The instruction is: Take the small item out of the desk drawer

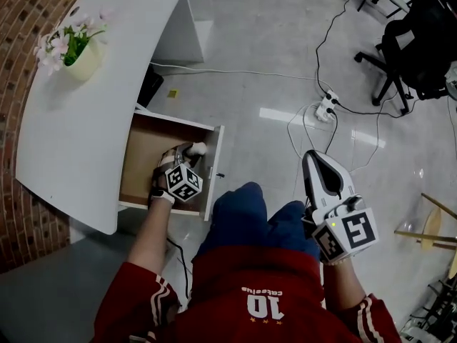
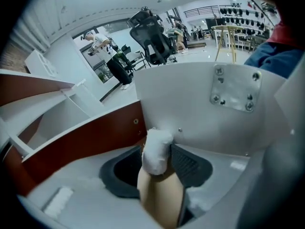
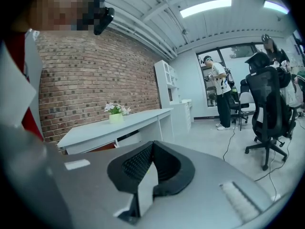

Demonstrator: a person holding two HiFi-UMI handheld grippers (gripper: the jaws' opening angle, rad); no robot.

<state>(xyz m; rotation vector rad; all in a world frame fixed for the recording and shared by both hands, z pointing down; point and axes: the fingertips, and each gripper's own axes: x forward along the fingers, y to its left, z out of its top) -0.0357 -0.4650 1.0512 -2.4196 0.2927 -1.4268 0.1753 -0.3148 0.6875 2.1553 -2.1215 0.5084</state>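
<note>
Though unclear in the head view, shows in the left gripper view: white-tipped beige item [image 2: 155,175] between left gripper [image 1: 178,157]'s spread jaws, inside drawer [image 1: 143,156]. Right gripper [image 3: 151,151] closed, empty.

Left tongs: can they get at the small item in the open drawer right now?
Likely yes. The drawer is pulled out with nothing over it, and the small item stands between the open left tongs.

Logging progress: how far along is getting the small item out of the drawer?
Done: the drawer stands open. In hand: the left hand-held gripper is down inside it, jaws open around the small item, apparently not yet clamped. Left: close and lift it out. The right hand-held gripper is shut and empty, off to the side.
</note>
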